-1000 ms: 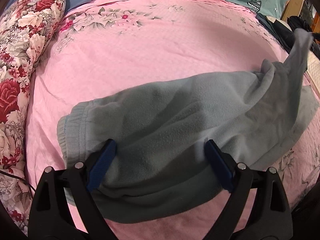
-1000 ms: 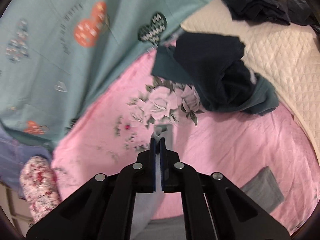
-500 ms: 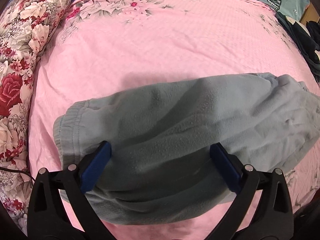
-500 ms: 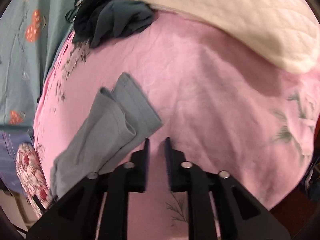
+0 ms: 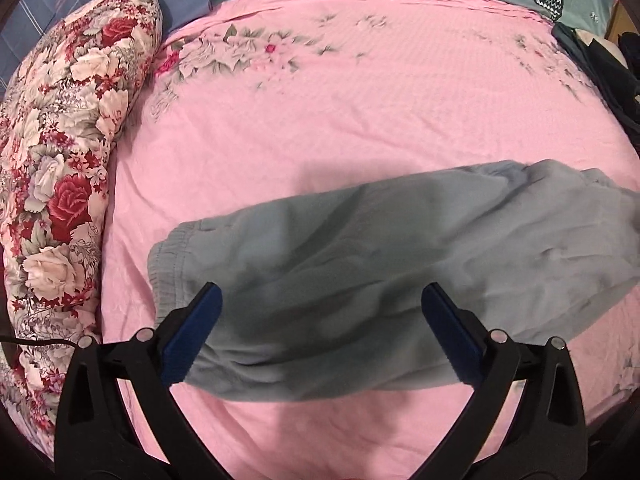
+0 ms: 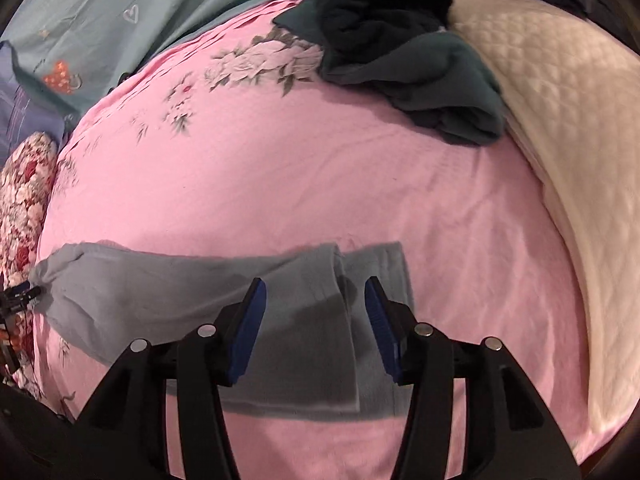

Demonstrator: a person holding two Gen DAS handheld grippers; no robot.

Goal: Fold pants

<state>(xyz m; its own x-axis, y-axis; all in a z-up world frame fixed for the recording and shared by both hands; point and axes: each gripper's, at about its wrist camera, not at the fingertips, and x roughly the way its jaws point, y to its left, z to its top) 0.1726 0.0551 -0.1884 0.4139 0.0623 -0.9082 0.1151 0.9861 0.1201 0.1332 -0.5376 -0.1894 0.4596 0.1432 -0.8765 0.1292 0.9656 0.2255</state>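
Grey fleece pants (image 5: 360,272) lie across the pink bed sheet (image 5: 340,112), legs laid one on the other, waistband at the left. My left gripper (image 5: 320,336) is open wide, its blue pads over the waist end and holding nothing. In the right wrist view the leg ends of the pants (image 6: 320,320) lie flat with the two cuffs side by side. My right gripper (image 6: 314,328) is open above the cuffs and empty.
A floral pillow (image 5: 60,184) lies along the left edge of the bed. A pile of dark clothes (image 6: 400,48) sits at the far right corner, next to a cream quilted cover (image 6: 560,140). A teal patterned sheet (image 6: 100,12) lies behind.
My right gripper let go of the raised pant leg, which now lies flat on the other leg, and opened wider above the cuffs. My left gripper stayed open over the waist end.
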